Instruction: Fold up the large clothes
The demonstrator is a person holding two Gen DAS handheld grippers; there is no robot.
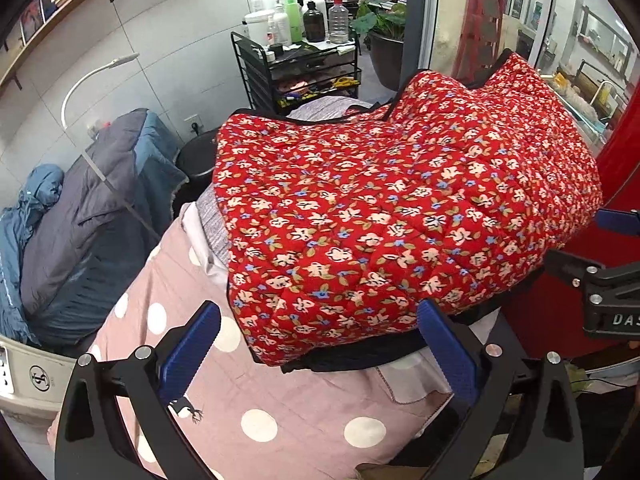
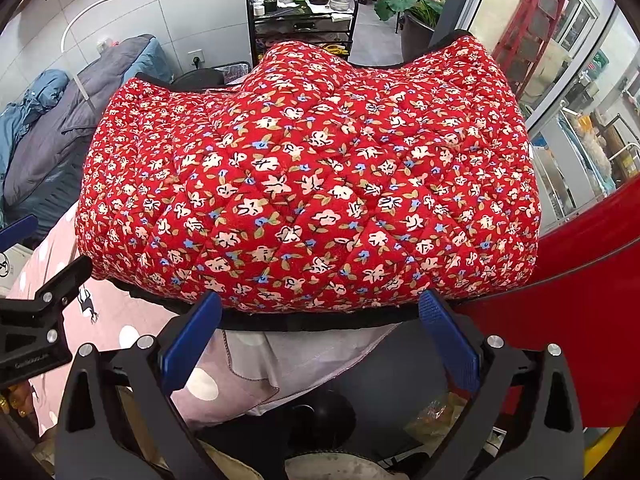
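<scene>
A red quilted floral garment with black trim lies folded in a thick bundle on a pink polka-dot cover. It fills the right wrist view too. My left gripper is open and empty at the bundle's near left corner. My right gripper is open and empty at the bundle's near edge, jaws on either side of the black hem. The right gripper also shows in the left wrist view at the right edge, and the left gripper in the right wrist view at the left edge.
A pile of blue and grey jackets lies to the left. A black cart with bottles stands behind. A black stool is by the cover's far end. A red panel is at the right. A white lamp curves at left.
</scene>
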